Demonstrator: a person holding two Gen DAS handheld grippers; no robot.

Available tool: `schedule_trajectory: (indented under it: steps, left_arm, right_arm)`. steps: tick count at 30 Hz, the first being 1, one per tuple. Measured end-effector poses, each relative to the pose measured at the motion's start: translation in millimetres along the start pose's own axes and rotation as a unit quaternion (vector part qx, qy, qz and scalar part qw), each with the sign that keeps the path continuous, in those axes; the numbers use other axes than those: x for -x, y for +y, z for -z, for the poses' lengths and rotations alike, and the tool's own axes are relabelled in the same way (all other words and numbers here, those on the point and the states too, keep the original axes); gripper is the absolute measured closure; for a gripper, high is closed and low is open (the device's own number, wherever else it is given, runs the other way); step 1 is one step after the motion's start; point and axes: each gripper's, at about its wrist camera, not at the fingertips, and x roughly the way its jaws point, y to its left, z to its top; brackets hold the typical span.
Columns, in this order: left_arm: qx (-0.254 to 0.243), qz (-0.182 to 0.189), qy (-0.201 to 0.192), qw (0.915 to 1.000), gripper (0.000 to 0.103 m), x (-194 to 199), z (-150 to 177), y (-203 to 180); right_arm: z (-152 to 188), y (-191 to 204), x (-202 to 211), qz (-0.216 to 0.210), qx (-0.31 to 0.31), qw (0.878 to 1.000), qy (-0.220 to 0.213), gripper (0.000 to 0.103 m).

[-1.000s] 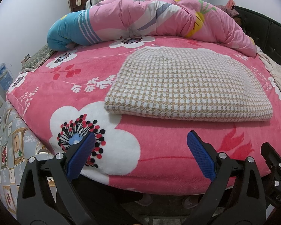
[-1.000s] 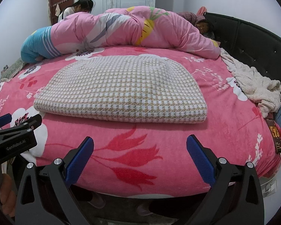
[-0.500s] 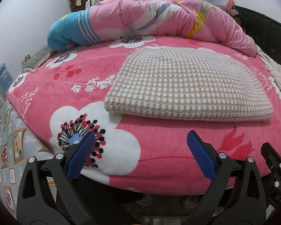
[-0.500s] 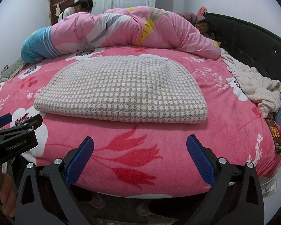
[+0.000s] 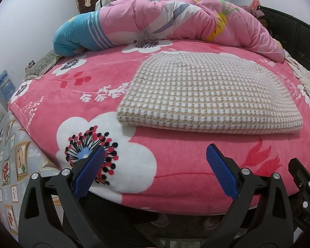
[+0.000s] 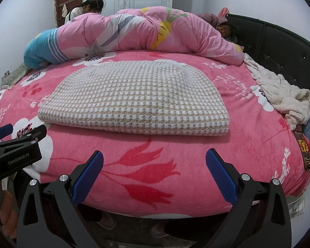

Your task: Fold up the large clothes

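My left gripper [image 5: 155,169] is released, jaws spread wide, nothing between them, held off the near edge of the bed [image 5: 175,165]. My right gripper [image 6: 155,170] is the same, wide apart and empty, also short of the bed edge. Folded checked garment [image 6: 134,105] lies flat on the pink floral bedspread, at 12 o'clock from the right gripper and about 1 o'clock from the left, apart from both. Bunched pink quilt [image 6: 134,33] sits beyond it at 12 o'clock. Cream fleece blanket [image 6: 279,91] at 2 o'clock by the dark headboard [image 6: 279,41]. Left gripper's body shows at 9 o'clock in the right wrist view.
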Motion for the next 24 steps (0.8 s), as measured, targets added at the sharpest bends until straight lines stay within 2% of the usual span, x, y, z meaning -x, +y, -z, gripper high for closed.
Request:
schedule_trajectory:
  steps: [24]
  left_arm:
    - [0.002, 0.001, 0.000, 1.0000, 0.008, 1.0, -0.6, 1.3]
  right_arm:
    - [-2.0, 0.5, -0.1, -0.005, 0.009, 1.000, -0.002, 0.007]
